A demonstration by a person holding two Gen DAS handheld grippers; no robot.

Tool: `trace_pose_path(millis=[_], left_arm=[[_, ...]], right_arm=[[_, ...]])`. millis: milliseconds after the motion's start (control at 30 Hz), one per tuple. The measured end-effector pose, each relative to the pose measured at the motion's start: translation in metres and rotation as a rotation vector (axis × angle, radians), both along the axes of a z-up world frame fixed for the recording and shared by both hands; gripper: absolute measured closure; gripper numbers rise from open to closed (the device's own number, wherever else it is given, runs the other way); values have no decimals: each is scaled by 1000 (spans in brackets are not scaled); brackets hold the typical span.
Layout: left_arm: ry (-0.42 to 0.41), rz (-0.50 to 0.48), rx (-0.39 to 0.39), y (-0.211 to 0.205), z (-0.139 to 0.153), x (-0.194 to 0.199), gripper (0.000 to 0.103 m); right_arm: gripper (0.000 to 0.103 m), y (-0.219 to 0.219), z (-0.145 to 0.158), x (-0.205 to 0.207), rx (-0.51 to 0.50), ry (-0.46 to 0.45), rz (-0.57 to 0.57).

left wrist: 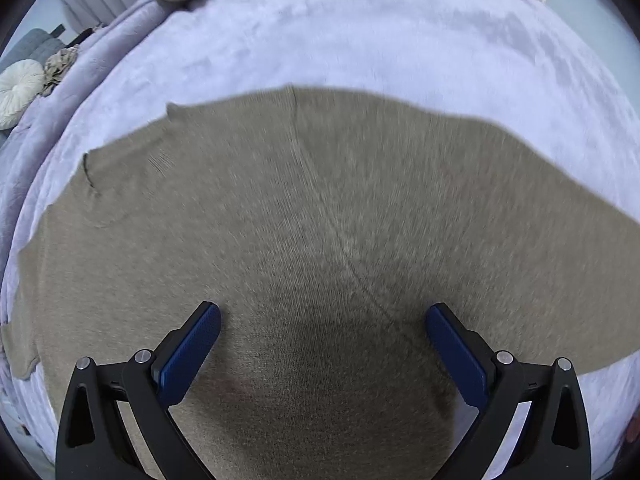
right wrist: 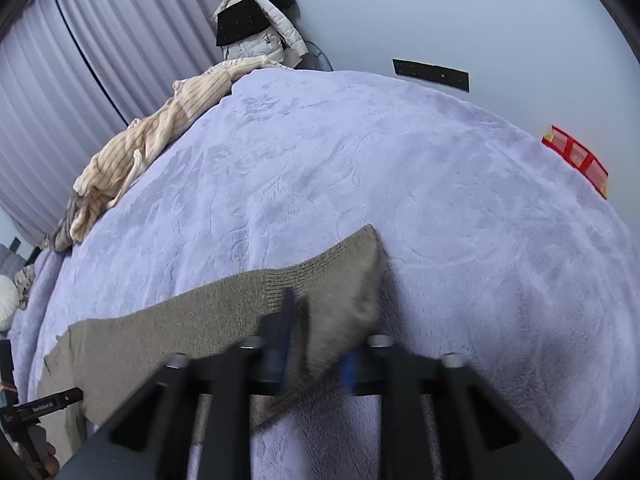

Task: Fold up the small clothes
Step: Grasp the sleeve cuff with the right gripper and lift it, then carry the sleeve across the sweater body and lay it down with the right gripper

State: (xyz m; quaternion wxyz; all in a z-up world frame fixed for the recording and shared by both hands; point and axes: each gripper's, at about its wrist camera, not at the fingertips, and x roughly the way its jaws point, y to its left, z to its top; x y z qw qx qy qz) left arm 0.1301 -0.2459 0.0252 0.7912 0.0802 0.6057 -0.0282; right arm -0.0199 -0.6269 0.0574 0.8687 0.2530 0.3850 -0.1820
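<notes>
Sweater (right wrist: 192, 332) corner pinched by right tool (right wrist: 304, 344).

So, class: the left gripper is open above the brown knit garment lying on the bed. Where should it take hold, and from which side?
Grip the brown knit garment at its free near-left edge, coming from above, since it lies flat on the lilac blanket. The left gripper hangs open over mid-cloth, where there is no edge; the right gripper already pinches the other end.

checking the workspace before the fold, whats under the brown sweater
The brown sweater lies spread on a lavender fleece blanket, which shows all around its edges. Whatever sits beneath the sweater's middle is covered, so nothing else can be confirmed there.
</notes>
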Motion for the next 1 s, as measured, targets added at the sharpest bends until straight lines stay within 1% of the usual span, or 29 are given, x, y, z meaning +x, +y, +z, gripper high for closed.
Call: trace_pose_path(millis=[33,67,100,133,200,233,267,300,333,367,400,467,500,533,567,700,833,1000], left_arm=[[-6,-4,-3,0,-1,0,0],[-7,-12,-4,0,-3,0,0],[-1,-16,-5,0,-3,0,0],[7,-12,-13,1,-1,1,0],[-11,3,-63,9,15,-3,0],[-46,4,-84,14,27,-8,0],[-69,1,-82,17,34,-12,0],[-88,-1,-69,20,40,-16,0],[-106,-1,-58,24,45,-19,0],[-120,4,-58,29,50,-23,0],[-126,9,-62,33,53,-26,0],[-125,23,-66,43,56,-34,0],[-125,30,-69,49,55,-35,0],[-126,40,-77,56,55,-39,0],[-124,47,-86,64,53,-41,0],[-112,70,-116,86,51,-49,0],[-112,65,-107,99,54,-59,0],[-141,56,-92,116,61,-72,0]], right_arm=[[96,4,4,-1,-16,1,6],[96,15,17,-2,-65,-1,16],[96,20,26,-2,-89,-5,22],[96,20,26,-2,-89,-5,22],[96,29,45,-5,-118,-29,35],[96,35,55,-6,-134,-43,42],[96,39,64,-7,-149,-55,48],[96,49,83,-8,-175,-80,54],[96,49,83,-8,-175,-80,54],[96,56,98,-7,-178,-98,60],[96,56,98,-7,-178,-98,60],[96,66,111,-6,-175,-115,68],[96,73,117,-5,-180,-120,74],[96,89,129,-2,-196,-127,93],[96,89,129,-2,-196,-127,93],[96,125,149,7,-213,-140,134],[96,165,165,14,-221,-167,184],[96,211,174,28,-205,-180,243]])
